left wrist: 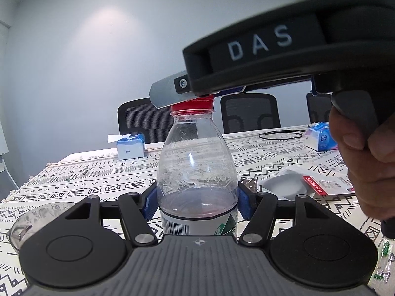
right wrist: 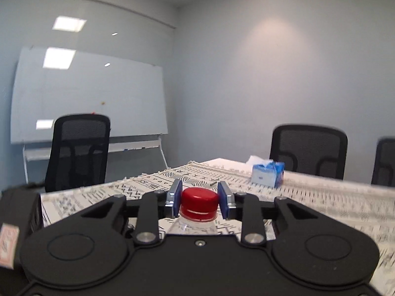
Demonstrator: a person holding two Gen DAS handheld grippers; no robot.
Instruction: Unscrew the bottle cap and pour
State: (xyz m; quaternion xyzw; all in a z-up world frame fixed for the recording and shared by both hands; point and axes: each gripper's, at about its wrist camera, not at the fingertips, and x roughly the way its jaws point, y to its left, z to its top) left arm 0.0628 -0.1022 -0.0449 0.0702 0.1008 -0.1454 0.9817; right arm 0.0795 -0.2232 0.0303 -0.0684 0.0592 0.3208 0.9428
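Here the bottle (left wrist: 197,162) stands upright on the counter (left wrist: 74,172) — long axis vertical, red cap (right wrist: 199,201) up. The left gripper (left wrist: 197,199) clenches its body; the right gripper (right wrist: 199,198) has its jaws flanking the cap — contact unclear.

The cap (right wrist: 199,203) is flanked by the right gripper (right wrist: 200,202); a cup (left wrist: 32,222) stands left of the bottle (left wrist: 196,172), packets (left wrist: 321,185) right

clear plastic bottle (left wrist: 197,167) upright, nearly empty, labelled lower body, red cap (right wrist: 199,204) still on
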